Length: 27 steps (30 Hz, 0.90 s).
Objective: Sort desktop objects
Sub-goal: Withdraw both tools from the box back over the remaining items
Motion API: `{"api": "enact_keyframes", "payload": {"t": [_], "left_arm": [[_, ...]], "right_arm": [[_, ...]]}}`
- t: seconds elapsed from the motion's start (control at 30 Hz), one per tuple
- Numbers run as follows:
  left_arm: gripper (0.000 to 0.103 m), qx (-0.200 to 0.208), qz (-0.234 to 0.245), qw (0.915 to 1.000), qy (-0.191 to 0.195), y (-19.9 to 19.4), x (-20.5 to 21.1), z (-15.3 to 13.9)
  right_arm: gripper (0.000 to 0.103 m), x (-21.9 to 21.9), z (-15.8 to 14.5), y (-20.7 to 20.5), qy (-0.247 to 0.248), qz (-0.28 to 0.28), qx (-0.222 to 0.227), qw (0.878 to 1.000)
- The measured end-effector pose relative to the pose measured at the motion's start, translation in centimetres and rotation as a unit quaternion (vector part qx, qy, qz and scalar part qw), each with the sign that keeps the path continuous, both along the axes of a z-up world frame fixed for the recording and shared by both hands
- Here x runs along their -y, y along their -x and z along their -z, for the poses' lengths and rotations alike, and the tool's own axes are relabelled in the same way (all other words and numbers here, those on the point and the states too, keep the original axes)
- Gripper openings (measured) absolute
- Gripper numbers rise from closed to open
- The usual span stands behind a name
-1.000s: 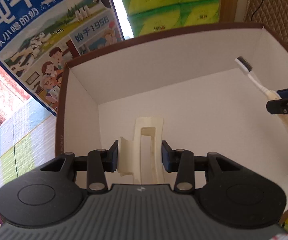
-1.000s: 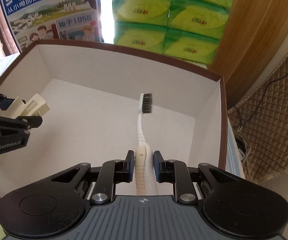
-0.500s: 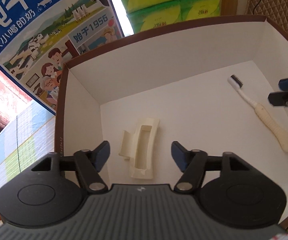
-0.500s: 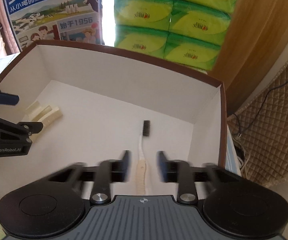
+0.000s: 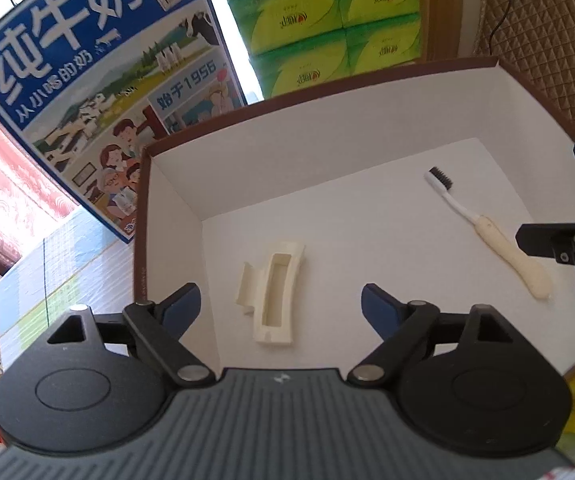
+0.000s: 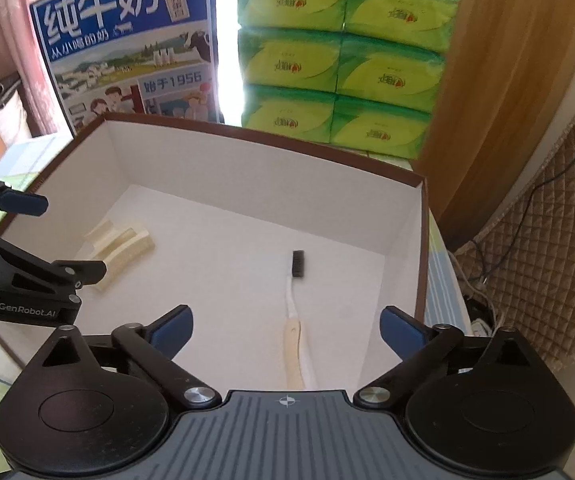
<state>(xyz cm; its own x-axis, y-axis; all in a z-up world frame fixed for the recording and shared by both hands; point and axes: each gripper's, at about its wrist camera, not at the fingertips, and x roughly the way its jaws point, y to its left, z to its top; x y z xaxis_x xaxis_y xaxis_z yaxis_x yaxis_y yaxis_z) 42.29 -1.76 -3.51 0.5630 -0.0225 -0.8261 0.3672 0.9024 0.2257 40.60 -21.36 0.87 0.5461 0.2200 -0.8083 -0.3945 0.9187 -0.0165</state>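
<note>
A: 2 things lie in the box (image 5: pixel 175 216) now: the clip (image 5: pixel 273 292) near its left wall, the toothbrush (image 5: pixel 483 228) towards its right wall; both flat on the white floor, well apart

B: And the grippers?

A: Both empty; the left gripper (image 5: pixel 279 306) has its jaws spread wide, 1 on each side of the clip and touching nothing; the right gripper (image 6: pixel 285 326) is just as wide, its blue pads (image 6: pixel 171 326) clear of the toothbrush handle below

B: Why so wide?

A: My guess is a clean release; spread that far, no pad can drag a thing along when the hand lifts; each gripper hangs over its own item, which suits a drop straight down

B: Why apart in the box?

A: Probably so that the 2 hands do not crowd; the right gripper shows at the edge of the left view, near but not touching

B: What is left?

A: I judge this pair sorted; I cannot see any other loose desktop objects to fetch; behind the box stand a milk carton (image 6: pixel 127 48) and tissue packs (image 6: pixel 343 60), which look like background; the next move calls for lifting clear of the brown rim without knocking it
</note>
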Motion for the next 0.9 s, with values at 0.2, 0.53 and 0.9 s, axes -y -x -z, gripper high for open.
{"api": "enact_keyframes", "payload": {"t": [0.2,0.53,0.9], "left_arm": [[0.087,-0.006,-0.025,0.9997,0.002,1.6,-0.6,-1.7],[0.09,0.012,-0.031,0.9993,0.016,5.7,-0.9,-5.0],[0.09,0.038,-0.033,0.9972,0.055,11.2,-1.7,-8.7]], "right_arm": [[0.101,0.7,-1.8,1.7,-0.009,0.01,0.006,1.0],[0.101,1.6,-4.6,5.0,-0.037,0.018,0.018,0.999],[0.101,2.8,-7.9,10.1,-0.06,0.019,0.043,0.997]]}}
